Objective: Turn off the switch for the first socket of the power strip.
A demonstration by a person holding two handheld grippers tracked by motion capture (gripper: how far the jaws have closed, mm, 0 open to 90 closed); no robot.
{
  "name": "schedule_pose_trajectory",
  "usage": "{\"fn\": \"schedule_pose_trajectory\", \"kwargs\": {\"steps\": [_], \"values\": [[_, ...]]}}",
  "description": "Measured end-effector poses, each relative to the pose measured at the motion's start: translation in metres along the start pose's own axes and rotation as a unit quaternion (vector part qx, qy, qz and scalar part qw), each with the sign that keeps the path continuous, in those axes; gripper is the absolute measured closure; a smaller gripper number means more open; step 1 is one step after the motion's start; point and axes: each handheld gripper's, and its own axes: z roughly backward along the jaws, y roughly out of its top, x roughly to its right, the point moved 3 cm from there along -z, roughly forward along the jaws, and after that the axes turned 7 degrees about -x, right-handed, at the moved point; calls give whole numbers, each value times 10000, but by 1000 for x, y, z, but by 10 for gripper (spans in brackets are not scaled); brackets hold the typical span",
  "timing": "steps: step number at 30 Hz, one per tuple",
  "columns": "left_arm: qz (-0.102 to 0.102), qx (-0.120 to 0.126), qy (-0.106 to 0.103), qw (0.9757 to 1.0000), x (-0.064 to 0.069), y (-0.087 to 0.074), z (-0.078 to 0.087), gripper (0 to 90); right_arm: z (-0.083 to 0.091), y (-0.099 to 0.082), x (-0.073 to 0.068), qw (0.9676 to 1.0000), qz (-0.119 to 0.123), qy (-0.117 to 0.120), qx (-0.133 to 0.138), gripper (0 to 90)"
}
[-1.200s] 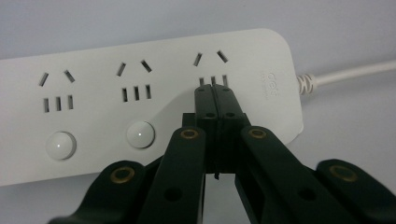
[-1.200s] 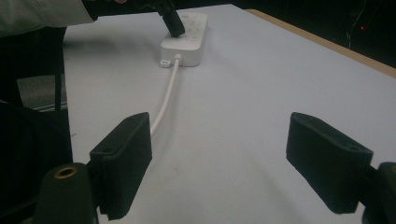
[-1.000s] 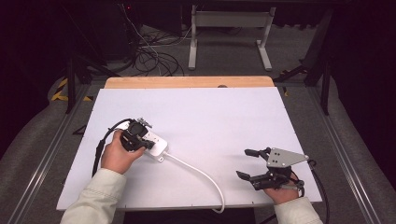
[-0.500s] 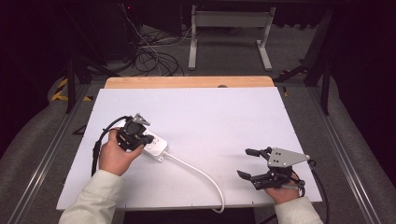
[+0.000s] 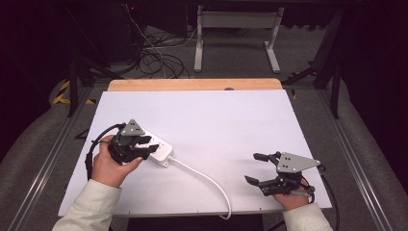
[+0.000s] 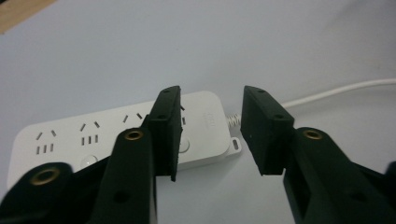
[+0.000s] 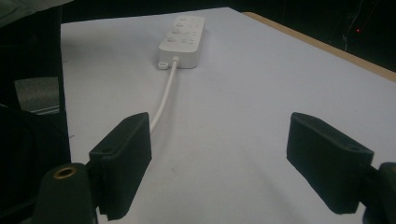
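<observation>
Left gripper (image 5: 153, 143) hovers with jaws parted over a white power strip (image 5: 161, 152); right gripper (image 5: 258, 168) waits released, holding nothing.

From the left gripper view, the strip's cable end lies just beyond and below the left gripper's (image 6: 212, 133) jaws, not yet between them. Its white cable (image 5: 207, 179) trails across the white table (image 5: 231, 120) toward the right gripper, passing by that gripper's left jaw. A good grasp likely means lowering squarely so both jaws straddle the strip's narrow width before closing, keeping clear of the cable.
</observation>
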Motion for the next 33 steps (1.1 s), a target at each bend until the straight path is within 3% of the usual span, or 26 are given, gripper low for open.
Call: {"fn": "schedule_pose_trajectory", "kwargs": {"steps": [9,12,14,17,18,22,24,25,29,33], "values": [[-73,682,-14,9976,4,-12,19,369,1,1,0,10000,4,-5,14,226],[-56,1092,-151,9939,3,-23,27,327,0,0,0,10000,1,5,18,226],[-35,1196,-204,9926,3,-26,29,315,0,1,0,10000,-1,8,26,226],[-4,1542,-333,9875,3,-34,35,313,0,1,0,10000,-2,8,20,225],[17,1715,-370,9845,3,-39,38,313,0,1,0,10000,-1,1,16,225],[-36,1881,-295,9817,3,-47,39,311,0,1,-1,10000,-6,3,27,225],[-132,2051,-153,9785,3,-57,36,298,1,1,0,10000,-5,-1,23,224],[-132,2051,-153,9785,3,-57,36,298,1,1,0,10000,-3,-1,24,224],[-191,2302,-89,9729,3,-73,30,286,1,1,0,10000,-2,1,24,223],[-256,2297,-69,9729,2,-84,26,266,1,1,-1,10000,3,-1,32,223]]}}
